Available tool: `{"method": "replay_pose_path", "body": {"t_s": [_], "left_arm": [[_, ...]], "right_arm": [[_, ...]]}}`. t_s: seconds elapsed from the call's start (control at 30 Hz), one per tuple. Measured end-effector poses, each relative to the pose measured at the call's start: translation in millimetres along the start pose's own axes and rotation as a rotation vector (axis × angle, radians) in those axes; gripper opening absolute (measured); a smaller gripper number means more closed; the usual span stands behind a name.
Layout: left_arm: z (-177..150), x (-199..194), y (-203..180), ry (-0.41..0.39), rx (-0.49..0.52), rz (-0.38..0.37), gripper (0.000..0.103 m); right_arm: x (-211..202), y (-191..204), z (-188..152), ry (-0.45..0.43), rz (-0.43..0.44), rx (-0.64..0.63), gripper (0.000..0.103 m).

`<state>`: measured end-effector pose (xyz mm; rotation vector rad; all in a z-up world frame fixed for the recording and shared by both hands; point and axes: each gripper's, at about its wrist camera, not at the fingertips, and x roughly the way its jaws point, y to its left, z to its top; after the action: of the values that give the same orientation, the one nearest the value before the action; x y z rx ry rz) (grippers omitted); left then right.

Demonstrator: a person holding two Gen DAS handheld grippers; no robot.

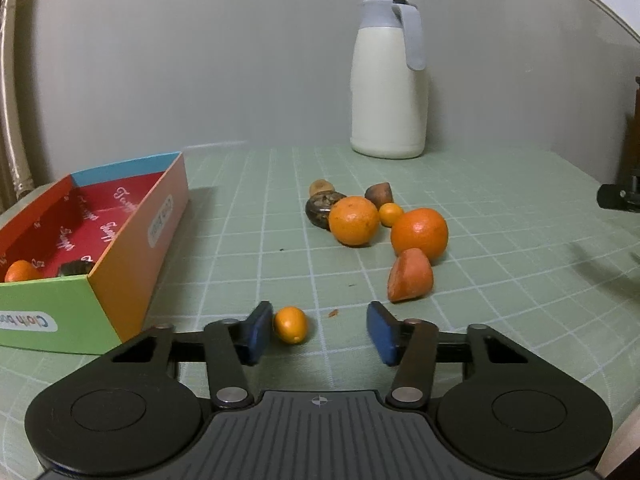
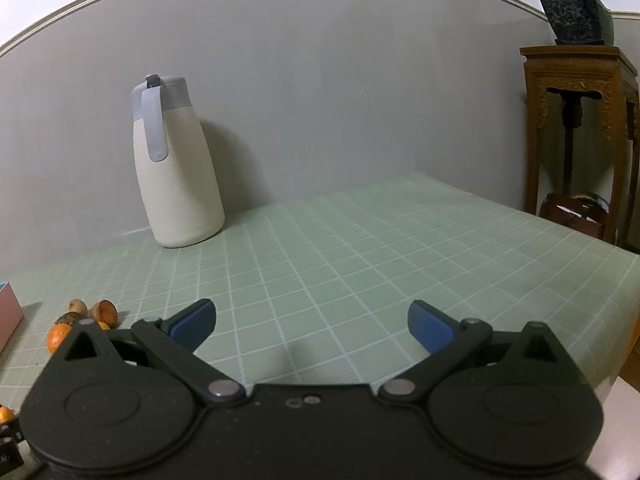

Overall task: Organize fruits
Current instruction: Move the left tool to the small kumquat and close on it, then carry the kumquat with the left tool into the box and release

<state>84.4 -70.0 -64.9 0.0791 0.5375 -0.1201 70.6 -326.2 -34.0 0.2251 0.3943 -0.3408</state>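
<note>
Left gripper (image 1: 320, 330) around a small kumquat (image 1: 291, 324), right gripper (image 2: 312, 326) idle.

Left jaws parted, kumquat on the green grid mat (image 1: 500, 208) between the blue pads (image 1: 256, 332), against the left one and clear of the right, not clamped. Right jaws spread wide over bare mat, nothing between them. Just left: colourful open box (image 1: 132, 264) with an orange fruit (image 1: 21, 271) and a dark one inside (near corner). Further back, a cluster: two oranges (image 1: 354, 221), a cut orange-red piece (image 1: 410, 276), another kumquat, brownish fruits. Behind, against the wall, a cream jug (image 1: 387, 80) with grey lid.
</note>
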Motion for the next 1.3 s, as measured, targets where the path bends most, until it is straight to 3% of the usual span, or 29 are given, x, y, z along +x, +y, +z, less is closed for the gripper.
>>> {"method": "replay_pose_path", "body": {"t_s": [0.23, 0.37, 0.53, 0.6, 0.77, 1.03, 1.17, 1.3], "left_arm": [[-0.8, -0.1, -0.4, 0.002, -0.019, -0.006, 0.052], [-0.6, 0.0, -0.5, 0.001, -0.02, -0.021, 0.04], [-1.3, -1.1, -0.8, -0.002, -0.019, -0.025, 0.036], [-1.4, -1.3, -0.9, -0.003, -0.018, -0.031, 0.024], [-1.8, -1.9, -2.6, -0.005, -0.009, -0.036, 0.018], [-2.2, -3.6, -3.9, -0.01, 0.006, -0.033, 0.018], [-0.8, -14.0, -3.9, -0.074, 0.025, -0.013, 0.018], [4.4, -28.8, 3.2, -0.188, 0.052, 0.076, 0.018]], "right_arm": [[-0.6, 2.2, -1.9, 0.003, 0.009, -0.003, 0.103], [0.0, 1.5, -1.9, 0.008, 0.011, -0.003, 0.103], [0.8, 1.9, -1.7, 0.014, 0.018, -0.005, 0.103], [0.7, 1.9, -1.7, 0.016, 0.02, -0.005, 0.103], [1.2, 1.5, -2.4, 0.024, 0.026, -0.005, 0.103], [1.0, 1.5, -3.0, 0.029, 0.03, -0.003, 0.103], [1.0, 1.7, -3.3, 0.027, 0.035, -0.004, 0.103], [0.7, 2.6, -3.3, 0.026, 0.04, 0.0, 0.103]]}}
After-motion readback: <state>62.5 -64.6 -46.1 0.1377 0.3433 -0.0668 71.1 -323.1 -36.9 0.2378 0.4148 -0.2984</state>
